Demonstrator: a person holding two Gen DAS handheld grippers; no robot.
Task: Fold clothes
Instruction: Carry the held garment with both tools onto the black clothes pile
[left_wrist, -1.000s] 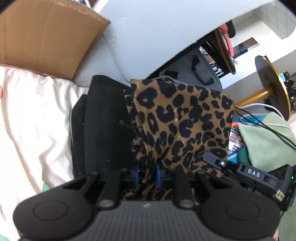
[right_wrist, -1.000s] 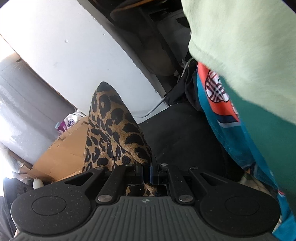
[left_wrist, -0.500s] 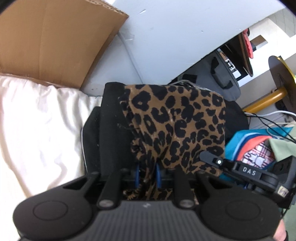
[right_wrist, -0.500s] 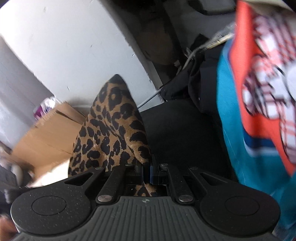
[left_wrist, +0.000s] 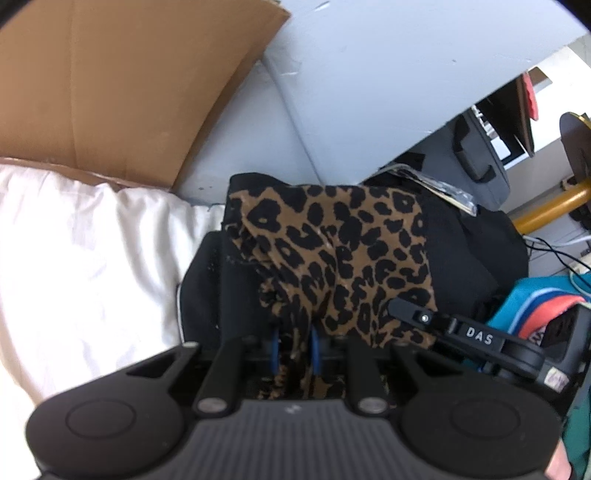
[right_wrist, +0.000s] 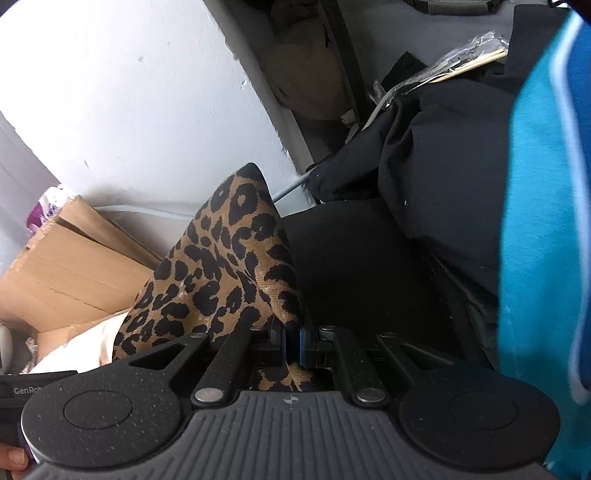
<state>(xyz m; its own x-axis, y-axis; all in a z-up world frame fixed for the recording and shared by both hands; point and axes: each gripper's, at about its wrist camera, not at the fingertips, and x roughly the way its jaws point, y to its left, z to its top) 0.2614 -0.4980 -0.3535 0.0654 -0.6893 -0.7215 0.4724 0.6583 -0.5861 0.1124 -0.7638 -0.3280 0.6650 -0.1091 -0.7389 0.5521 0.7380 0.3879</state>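
Both grippers clamp the leopard-print cloth: left gripper and right gripper each pinch an edge; cloth is stretched over black garments; white sheet left, teal shirt crowds right; cardboard box behind, contents unclear, possibly pale fabric.

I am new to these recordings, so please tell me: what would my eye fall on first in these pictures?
First, the leopard cloth: it fills the centre of both views, pinched in the left gripper and the right gripper alike. Under it lies black clothing, with a white sheet to the left and brown cardboard behind.
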